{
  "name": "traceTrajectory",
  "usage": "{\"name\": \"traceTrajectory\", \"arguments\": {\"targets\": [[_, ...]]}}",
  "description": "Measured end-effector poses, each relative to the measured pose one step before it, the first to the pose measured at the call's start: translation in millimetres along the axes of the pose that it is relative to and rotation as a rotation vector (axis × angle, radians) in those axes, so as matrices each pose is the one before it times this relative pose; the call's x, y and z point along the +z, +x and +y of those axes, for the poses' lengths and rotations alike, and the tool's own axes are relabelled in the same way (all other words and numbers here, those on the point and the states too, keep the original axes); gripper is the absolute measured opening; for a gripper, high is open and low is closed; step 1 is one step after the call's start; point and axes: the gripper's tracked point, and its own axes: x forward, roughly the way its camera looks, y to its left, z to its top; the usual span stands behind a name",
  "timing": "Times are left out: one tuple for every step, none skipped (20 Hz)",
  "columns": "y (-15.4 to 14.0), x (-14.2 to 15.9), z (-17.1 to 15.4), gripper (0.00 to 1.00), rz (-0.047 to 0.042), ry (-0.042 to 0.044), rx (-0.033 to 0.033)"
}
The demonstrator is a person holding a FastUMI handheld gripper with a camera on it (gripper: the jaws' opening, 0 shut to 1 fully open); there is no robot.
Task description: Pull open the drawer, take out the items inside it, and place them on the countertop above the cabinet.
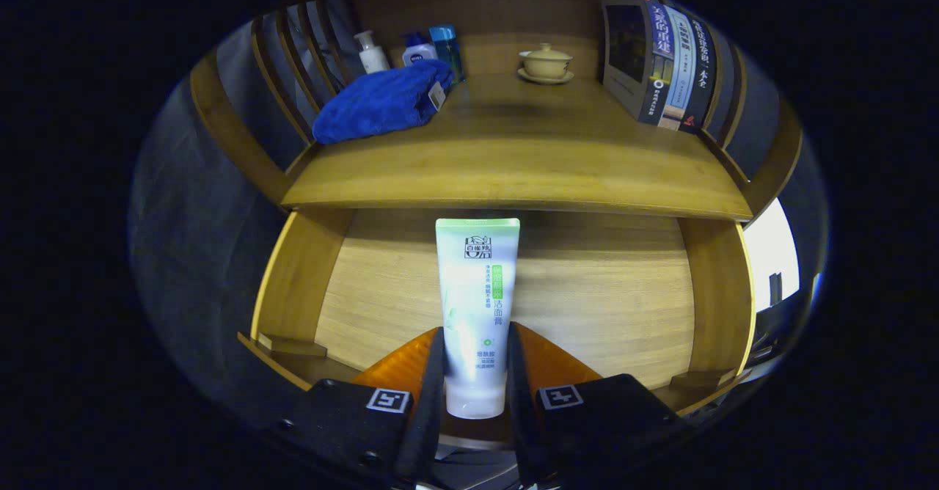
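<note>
Lower centre: gripper (475,373) clamped on both sides of a smooth white-and-green plastic tube (477,306), held over the open wooden drawer (601,292). Above: grained countertop (513,160) bearing a plush blue towel (381,101), bottles (411,50), lidded ceramic cup (546,61), upright books (660,64).

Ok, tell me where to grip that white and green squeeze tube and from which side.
Grip the white and green squeeze tube on its lower body near the cap end, from the front, one finger on each narrow side. It is slim there, and the gripper already closes on it this way, with the tube's flat crimped end pointing toward the wooden countertop.
</note>
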Motion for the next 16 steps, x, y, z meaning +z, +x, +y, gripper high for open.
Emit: {"name": "traceTrajectory", "arguments": {"targets": [[-8.99, 4.09, -1.42, 0.5, -0.01934, 0.0028, 0.00393], [-7.08, 4.65, 0.17, 0.5, -0.01907, -0.00077, 0.00226], [-6.84, 5.88, -0.88, 0.5, -0.01879, -0.00191, 0.00227], [-5.65, 6.34, -0.31, 0.5, -0.01734, -0.00222, 0.00147], [-5.01, 7.69, -0.18, 0.5, -0.01817, -0.00237, 0.00139], [-4.77, 7.58, -0.75, 0.5, -0.01866, -0.00072, -0.00197], [-2.83, 7.26, -1.98, 0.5, -0.01663, -0.00316, -0.00271], [-2.03, 8.41, -2.07, 0.5, -0.01753, -0.00215, -0.00582], [-2.23, 7.69, -2.21, 0.5, -0.01561, -0.00368, -0.00511], [-1.36, 8.15, -1.78, 0.5, -0.01438, -0.0012, -0.00414], [0.01, 7.23, -0.58, 0.5, -0.01368, 0.00335, -0.00185], [1.13, 8.05, -0.4, 0.5, -0.01094, 0.00747, -0.00122], [1.6, 9.07, -1.32, 0.5, -0.01018, 0.00972, -0.00155], [4.47, 9.86, -0.66, 0.5, -0.01213, 0.00873, -0.00358], [5.98, 10.82, -1.52, 0.5, -0.01251, 0.0019, -0.00868], [7.09, 9.84, -2.25, 0.5, -0.01339, -0.00497, -0.01583]]}}
